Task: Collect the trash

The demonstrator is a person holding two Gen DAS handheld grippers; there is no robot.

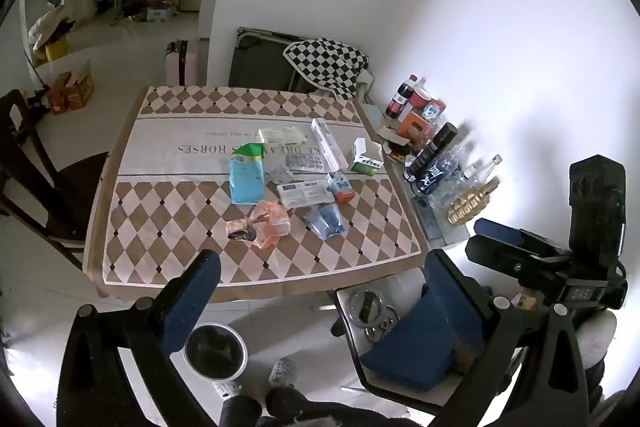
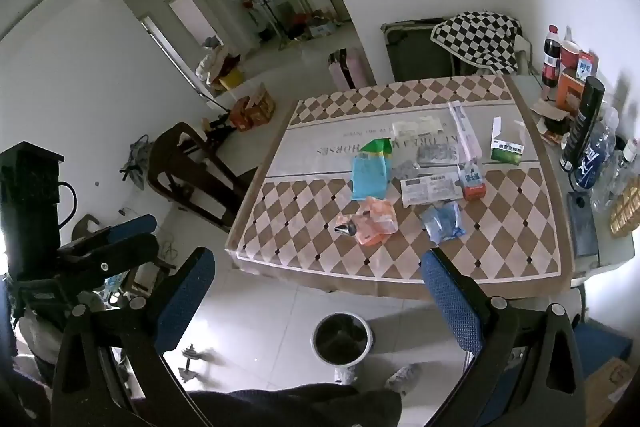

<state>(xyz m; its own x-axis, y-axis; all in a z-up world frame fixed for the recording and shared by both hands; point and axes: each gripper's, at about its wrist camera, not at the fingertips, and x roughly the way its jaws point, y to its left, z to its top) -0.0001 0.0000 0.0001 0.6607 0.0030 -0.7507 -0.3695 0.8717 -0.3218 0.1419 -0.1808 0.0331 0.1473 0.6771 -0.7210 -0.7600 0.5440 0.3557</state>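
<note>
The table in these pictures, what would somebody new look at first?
Probably the litter of wrappers and small boxes in the middle of the checked tablecloth, like the blue-green pouch and the crumpled orange wrapper. Next, the round bin on the floor just in front of the table, ready for trash.

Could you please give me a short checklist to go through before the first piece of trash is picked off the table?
1. Left tongs open and empty: ok.
2. Right tongs open and empty: ok.
3. Bin on the floor in front of the table, open at the top: ok.
4. Nearest trash, the orange wrapper and the blue wrapper, lying free on the cloth: ok.
5. Room left in the bin: cannot tell, its inside is dark.
6. Either tongs already over the trash: not ok, both hang short of the table edge.
</note>
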